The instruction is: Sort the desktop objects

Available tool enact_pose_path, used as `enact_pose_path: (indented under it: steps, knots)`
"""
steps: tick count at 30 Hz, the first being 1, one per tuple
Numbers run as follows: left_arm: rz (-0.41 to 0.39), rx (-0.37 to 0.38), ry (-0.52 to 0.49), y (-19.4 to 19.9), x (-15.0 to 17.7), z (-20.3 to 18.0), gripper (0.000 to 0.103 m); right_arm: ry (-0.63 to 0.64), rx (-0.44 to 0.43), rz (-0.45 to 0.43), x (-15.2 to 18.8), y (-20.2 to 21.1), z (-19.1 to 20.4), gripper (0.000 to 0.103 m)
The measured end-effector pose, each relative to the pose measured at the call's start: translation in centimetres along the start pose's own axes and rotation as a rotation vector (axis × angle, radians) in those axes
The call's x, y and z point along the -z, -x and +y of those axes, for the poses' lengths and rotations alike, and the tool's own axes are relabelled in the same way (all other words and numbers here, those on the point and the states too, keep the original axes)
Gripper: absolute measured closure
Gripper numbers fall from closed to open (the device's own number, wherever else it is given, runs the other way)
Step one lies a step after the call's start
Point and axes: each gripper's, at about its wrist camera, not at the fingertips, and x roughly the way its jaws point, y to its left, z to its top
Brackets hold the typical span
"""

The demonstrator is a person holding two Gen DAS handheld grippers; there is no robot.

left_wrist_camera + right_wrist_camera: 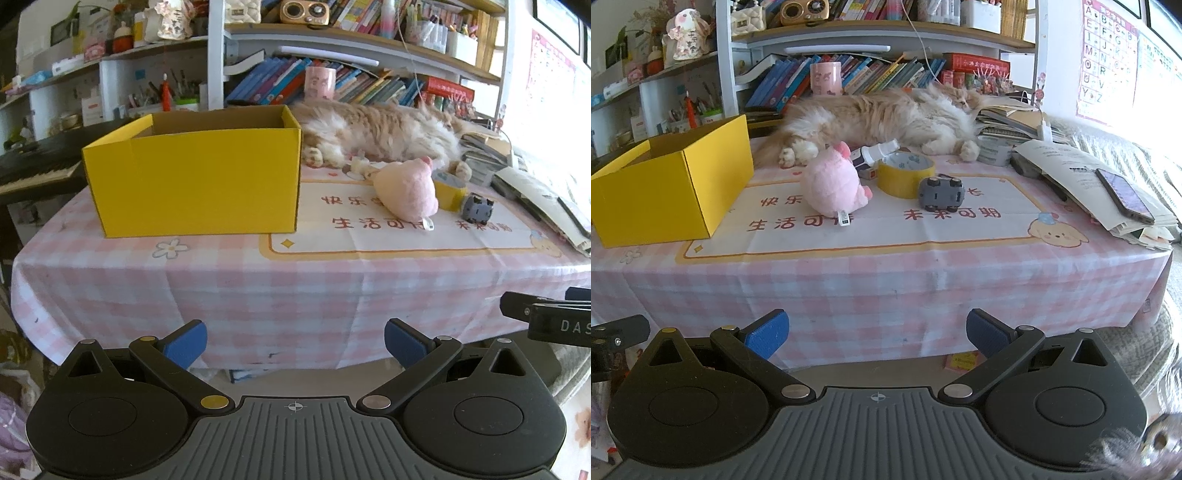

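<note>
I hold both the left hand-held gripper [294,345] and the right hand-held gripper [877,334] level before the tabletop [886,280], jaws wide, empty. The pink plush pig [831,181] lies right of the open yellow box [195,177]. Only the right view shows the spray bottle [877,150].

Right gripper [877,338] held wide apart and empty, short of the table's near edge.

On the pink checked tablecloth [886,280] an open yellow box [670,195] stood at the left. Right of it lay a pink plush pig [833,182], then a yellow tape roll [905,177] and, just beside it, an overturned grey toy car [942,194]. A white spray bottle [875,151] lay behind the pig. A long-haired cat [886,118] sprawled at the back; a phone [1124,195] rested on papers at right.
</note>
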Motion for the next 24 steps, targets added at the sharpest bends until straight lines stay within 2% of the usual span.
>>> enact_pose_path:
  steps: [15, 24]
  knots:
    - [-0.005, 0.022, -0.018, -0.7, -0.6, -0.7, 0.000, 0.006, 0.011, 0.006, -0.3, -0.5, -0.3, 0.000]
    - [0.000, 0.074, -0.060, -2.0, -1.5, -3.2, 0.000, 0.011, 0.021, 0.007, -0.8, -1.0, -1.8, 0.000]
